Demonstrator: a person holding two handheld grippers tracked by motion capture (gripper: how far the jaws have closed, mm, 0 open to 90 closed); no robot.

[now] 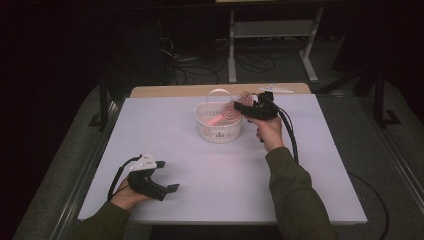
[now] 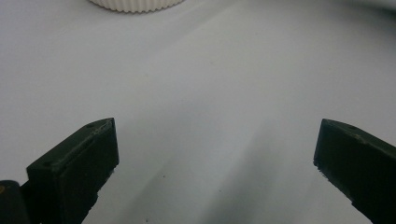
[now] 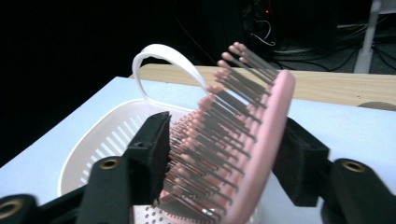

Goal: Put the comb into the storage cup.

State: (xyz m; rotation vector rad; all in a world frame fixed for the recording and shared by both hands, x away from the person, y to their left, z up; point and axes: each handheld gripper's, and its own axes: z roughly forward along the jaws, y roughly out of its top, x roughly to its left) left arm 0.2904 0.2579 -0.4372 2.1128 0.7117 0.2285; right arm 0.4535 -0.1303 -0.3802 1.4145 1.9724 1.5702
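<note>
Pink hairbrush [image 3: 243, 154] — standing tilted between the jaws of the right tool [image 3: 224, 154], bristle side turned toward the left-hand jaw in the right gripper view, smooth pink back toward the right-hand jaw. Jaws partly parted; bristle tips just at the left-hand jaw, back close against the right-hand jaw, firm pressing contact not clear from this view. Lower end of the brush reaching down into the white basket [image 3: 100, 140], upper end leaning out above its rim. Seen from the high view: right tool [image 1: 239, 106] held over the right rim of the basket [image 1: 218, 131], the hairbrush [image 1: 222, 118] showing as a pink streak inside the basket with its bristled head up by the jaws. Basket slotted along its wall, perforated at its bottom, with an arched white handle [image 1: 220, 93] at its far side; placed at the far middle of the white tabletop [image 1: 215, 175]. Left tool [image 1: 167, 176] — resting low at the near left of the tabletop, well apart from basket and brush; jaws spread wide in the left gripper view [image 2: 215, 158], bare tabletop between them, basket's ribbed foot [image 2: 135, 4] far ahead at the upper edge.
</note>
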